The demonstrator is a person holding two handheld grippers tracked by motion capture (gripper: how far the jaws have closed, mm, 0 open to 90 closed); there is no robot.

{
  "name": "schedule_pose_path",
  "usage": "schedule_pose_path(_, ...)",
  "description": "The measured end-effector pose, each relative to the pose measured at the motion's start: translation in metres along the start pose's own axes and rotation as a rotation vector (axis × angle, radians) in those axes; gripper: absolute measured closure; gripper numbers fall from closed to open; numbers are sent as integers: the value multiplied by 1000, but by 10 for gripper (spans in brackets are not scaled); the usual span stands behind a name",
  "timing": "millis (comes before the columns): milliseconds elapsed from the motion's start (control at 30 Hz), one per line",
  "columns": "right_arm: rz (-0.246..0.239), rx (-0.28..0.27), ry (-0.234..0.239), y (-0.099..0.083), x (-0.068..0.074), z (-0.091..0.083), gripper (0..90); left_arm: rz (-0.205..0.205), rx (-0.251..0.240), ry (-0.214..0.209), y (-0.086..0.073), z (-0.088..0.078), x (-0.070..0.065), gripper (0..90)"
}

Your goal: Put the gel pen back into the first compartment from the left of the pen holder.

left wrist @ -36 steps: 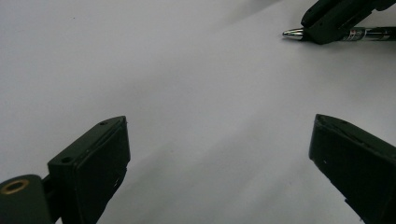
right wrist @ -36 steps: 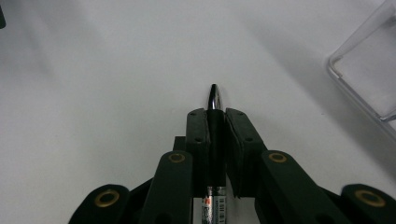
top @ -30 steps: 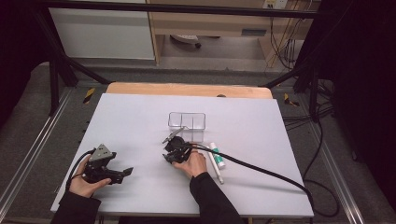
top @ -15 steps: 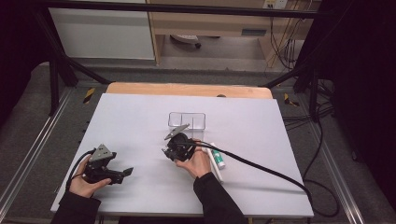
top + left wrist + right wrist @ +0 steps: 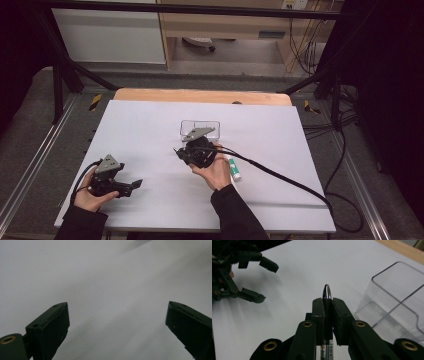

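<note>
My right claw (image 5: 327, 305) is clamped on the pen (image 5: 326, 293), which lies along the jaws with its silver tip pointing straight out ahead, above the white counter (image 5: 150, 125); its printed barrel runs back between the pads. To drop it cleanly I'd tilt the tip down over the clear box (image 5: 397, 302) just beside it before releasing. Farther off, my left claw (image 5: 131, 185) rests low, jaws apart, holding nothing.

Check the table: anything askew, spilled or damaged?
Nothing stands out. The right gripper holds a pen beside the upright clear bin; a white tube lies flat on the table.
</note>
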State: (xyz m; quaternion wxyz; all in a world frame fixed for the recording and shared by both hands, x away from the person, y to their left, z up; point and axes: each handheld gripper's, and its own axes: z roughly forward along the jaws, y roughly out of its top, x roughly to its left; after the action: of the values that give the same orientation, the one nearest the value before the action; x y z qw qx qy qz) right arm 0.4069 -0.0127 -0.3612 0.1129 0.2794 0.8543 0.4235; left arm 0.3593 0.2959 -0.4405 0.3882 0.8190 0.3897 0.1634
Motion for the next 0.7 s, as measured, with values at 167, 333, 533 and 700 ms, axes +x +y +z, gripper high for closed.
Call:
schedule_pose_path(167,9,-72,-18,6,-2,-11,806,-2,0,0,0,0,0,53)
schedule_pose_path(333,25,-150,-44,11,-4,-21,806,-1,0,-1,0,0,0,53)
schedule_pose_path(533,49,-250,-68,18,-8,-30,806,-3,0,-1,0,0,0,53)
schedule_pose_path(700,69,-310,-84,24,-14,-36,806,-5,1,-1,-1,0,1,53)
